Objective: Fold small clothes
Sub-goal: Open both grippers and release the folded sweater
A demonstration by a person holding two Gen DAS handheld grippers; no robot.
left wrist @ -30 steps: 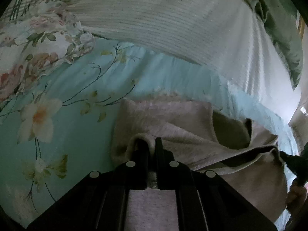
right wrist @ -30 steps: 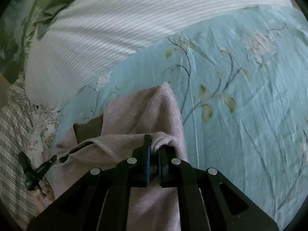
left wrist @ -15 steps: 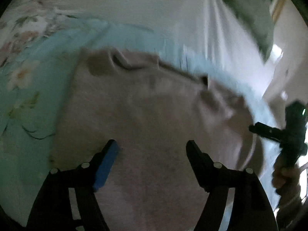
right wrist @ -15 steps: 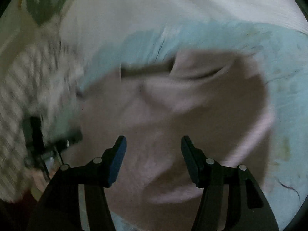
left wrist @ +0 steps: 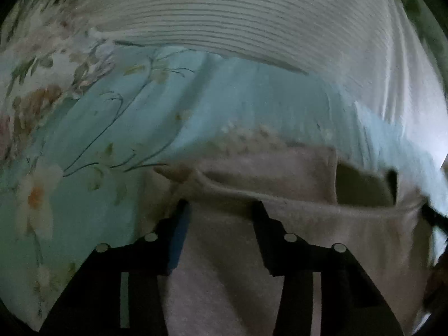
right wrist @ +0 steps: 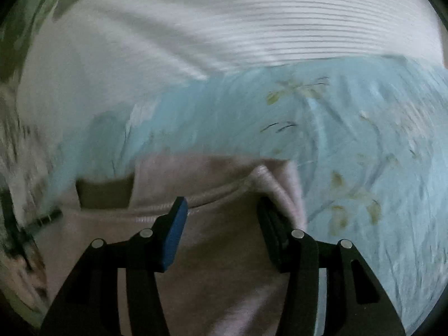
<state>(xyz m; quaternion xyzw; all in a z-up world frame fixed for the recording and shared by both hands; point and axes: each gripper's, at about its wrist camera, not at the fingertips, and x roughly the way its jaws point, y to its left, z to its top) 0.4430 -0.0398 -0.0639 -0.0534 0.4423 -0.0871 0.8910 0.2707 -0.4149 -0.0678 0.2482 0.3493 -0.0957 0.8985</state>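
A small pink knitted garment (left wrist: pixel 280 173) lies on the bed, on a pale blue floral sheet (left wrist: pixel 252 98); it spreads from the middle of both views toward the near edge, with a white ribbed blanket (left wrist: pixel 224 14) bunched across the far side; the sheet shows again in the right wrist view (right wrist: pixel 364 112), where the garment (right wrist: pixel 218 240) fills the near half

The left hand-held gripper (left wrist: pixel 221 210) stands wide apart, its jaws empty, hovering just above the garment's near left part; the right hand-held gripper (right wrist: pixel 222 204) is likewise spread wide and holds nothing, its jaws either side of a ribbed hem that runs across the cloth; whether the fingertips touch the fabric cannot be told from these blurred views

The cloth looks soft, light and limp, a fuzzy knit that will sag and drape rather than keep any shape; it is not fragile, and its nap should give the pads good friction, so slipping seems unlikely; the risk is rather of pinching the sheet beneath along with it, or of catching one layer only where two lie stacked

A folded-over layer with a dark opening (left wrist: pixel 364 187) sits on the far side between the two grippers; the thicker ribbed hem (right wrist: pixel 168 204) is probably the best place to pinch, one gripper near each end of it, since the edge is firmer and would lift the cloth evenly
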